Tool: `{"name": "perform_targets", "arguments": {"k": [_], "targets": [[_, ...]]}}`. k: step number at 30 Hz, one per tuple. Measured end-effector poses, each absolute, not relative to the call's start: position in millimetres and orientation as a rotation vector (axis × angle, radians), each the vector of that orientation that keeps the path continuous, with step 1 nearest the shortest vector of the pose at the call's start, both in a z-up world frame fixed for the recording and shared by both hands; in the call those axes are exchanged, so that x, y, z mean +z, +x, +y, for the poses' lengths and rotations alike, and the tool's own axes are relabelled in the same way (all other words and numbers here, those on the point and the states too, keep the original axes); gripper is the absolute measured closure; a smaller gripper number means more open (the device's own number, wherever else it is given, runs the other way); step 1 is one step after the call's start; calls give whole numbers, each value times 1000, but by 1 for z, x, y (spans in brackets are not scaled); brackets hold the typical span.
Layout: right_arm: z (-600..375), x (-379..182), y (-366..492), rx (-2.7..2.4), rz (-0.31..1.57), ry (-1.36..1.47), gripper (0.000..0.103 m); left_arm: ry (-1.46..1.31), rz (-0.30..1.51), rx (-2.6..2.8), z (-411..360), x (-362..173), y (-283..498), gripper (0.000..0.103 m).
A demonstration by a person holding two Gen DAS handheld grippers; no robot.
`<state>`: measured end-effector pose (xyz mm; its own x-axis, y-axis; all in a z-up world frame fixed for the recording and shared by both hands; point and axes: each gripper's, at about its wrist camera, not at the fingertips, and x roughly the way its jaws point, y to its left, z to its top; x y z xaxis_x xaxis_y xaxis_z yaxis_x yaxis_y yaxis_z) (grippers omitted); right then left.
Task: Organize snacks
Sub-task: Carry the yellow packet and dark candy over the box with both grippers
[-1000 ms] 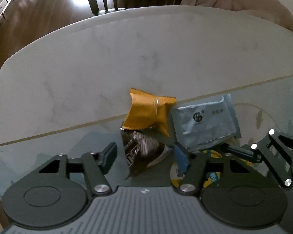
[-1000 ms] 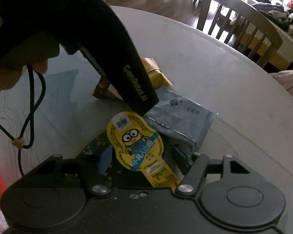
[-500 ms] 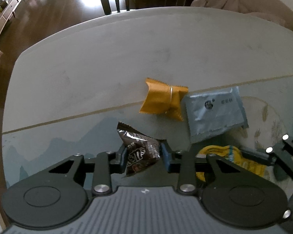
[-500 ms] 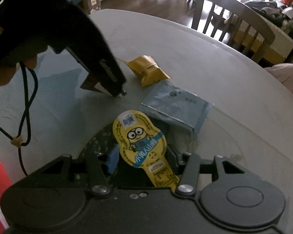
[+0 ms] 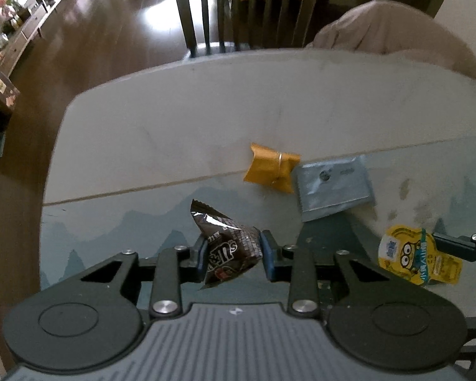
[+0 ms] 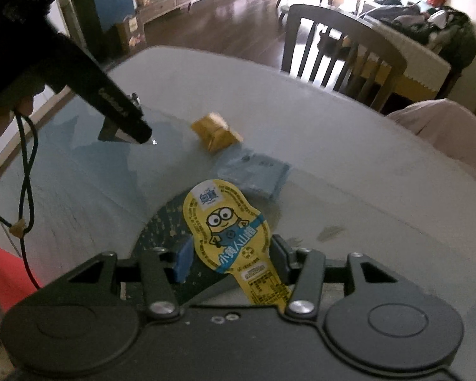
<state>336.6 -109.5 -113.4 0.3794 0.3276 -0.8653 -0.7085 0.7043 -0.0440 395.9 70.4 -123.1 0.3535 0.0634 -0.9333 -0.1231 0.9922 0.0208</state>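
Snacks fill both tools: your left tool point(image 5: 233, 255) is clenched on the brown wrapper point(image 5: 228, 247), your right tool point(image 6: 230, 255) grips the yellow cartoon cup point(image 6: 227, 222). Carry them level, clear of the gold packet point(image 5: 271, 171) and grey sachet point(image 5: 333, 187) lying on the desk point(image 5: 206, 120).

Black linkage gripper point(image 5: 232, 255) with blue pads point(image 5: 267, 255), silver screws, ribbed grey housing
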Motion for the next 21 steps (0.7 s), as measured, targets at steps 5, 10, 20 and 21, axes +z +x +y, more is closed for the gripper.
{"name": "perform_targets", "arguments": {"k": [5, 10, 20, 21], "targets": [[-119, -77, 321, 674, 917, -436, 52, -64, 1123, 124, 67, -82, 376, 71], [-127, -42, 303, 659, 861, -404, 52, -66, 1057, 115, 61, -38, 351, 71], [-137, 10, 256, 641, 821, -369, 52, -25, 1008, 63, 44, 14, 282, 71], [-138, 13, 252, 642, 822, -365, 52, -26, 1008, 56, 44, 16, 275, 71]]}}
